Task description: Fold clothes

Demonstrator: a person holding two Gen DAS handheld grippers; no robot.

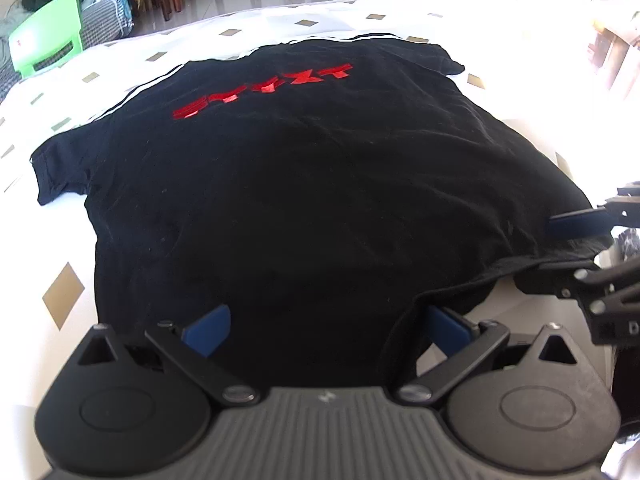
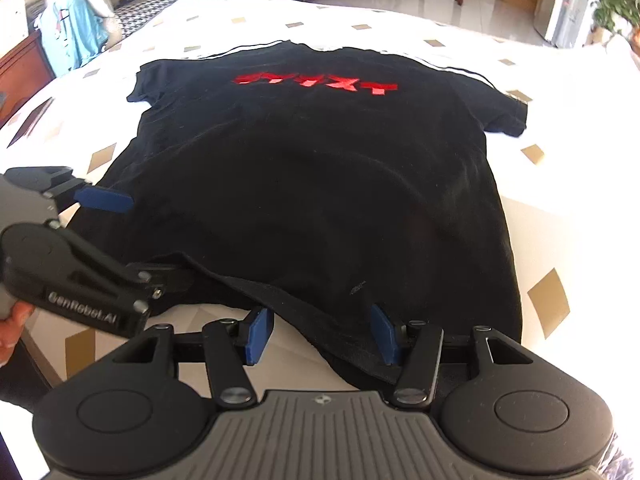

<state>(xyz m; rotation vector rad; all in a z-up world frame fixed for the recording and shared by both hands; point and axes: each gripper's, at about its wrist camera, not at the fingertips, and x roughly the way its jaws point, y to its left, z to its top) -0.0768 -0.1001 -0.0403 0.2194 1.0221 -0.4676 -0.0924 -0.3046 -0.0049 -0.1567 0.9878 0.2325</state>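
Both hand-held grippers, left [image 1: 326, 330] and right [image 2: 322, 334], sit part-open astride the near hem of the black T-shirt [image 1: 280, 184], pinching nothing, while it lies spread flat and wholly unfolded on the tabletop [image 1: 420, 28].

Black T-shirt [image 2: 320, 184] flat; both claws at hem.

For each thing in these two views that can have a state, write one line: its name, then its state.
black T-shirt: spread flat on the table, red print up, near hem lifted and rumpled.
left gripper: jaws apart over the hem, pads not pressing cloth.
right gripper: jaws apart, hem between the pads, not pinched.
white patterned tablecloth: lying smooth under the shirt.
green chair: upright beyond the table.
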